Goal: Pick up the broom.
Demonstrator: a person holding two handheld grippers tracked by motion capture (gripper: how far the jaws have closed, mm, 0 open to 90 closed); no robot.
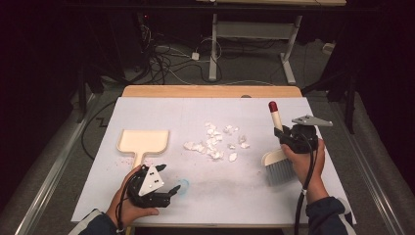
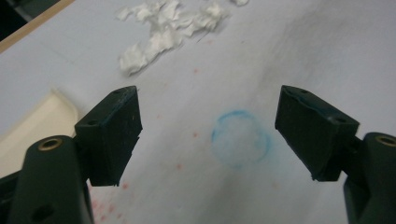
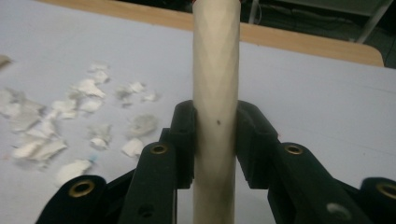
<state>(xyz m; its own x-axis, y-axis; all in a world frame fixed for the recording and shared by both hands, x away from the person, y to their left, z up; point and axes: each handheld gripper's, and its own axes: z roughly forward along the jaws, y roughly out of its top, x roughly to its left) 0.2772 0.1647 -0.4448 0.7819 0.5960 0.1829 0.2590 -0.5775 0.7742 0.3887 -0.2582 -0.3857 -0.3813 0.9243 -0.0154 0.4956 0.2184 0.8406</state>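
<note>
Brush (image 1: pixel 278 155) head cut off in the right gripper view; handle top runs out of frame there too. Room behind is dark, cables and table legs barely readable. White sheet (image 1: pixel 244 188) covers a wooden table (image 1: pixel 210 91), with pink specks and a blue ring stain (image 2: pixel 240 139) between the left gripper (image 1: pixel 172 190) fingers, which stand wide with nothing held. Right gripper (image 3: pixel 215 140) fingers clamp the brush handle. Paper scraps (image 1: pixel 215 142) lie left of those fingers; dustpan (image 1: pixel 143 142) sits beyond the left fingers.

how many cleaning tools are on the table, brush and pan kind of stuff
2. The brush is at the right, its handle clamped in the right gripper. The dustpan lies flat at the left, just beyond the open left gripper.
</note>
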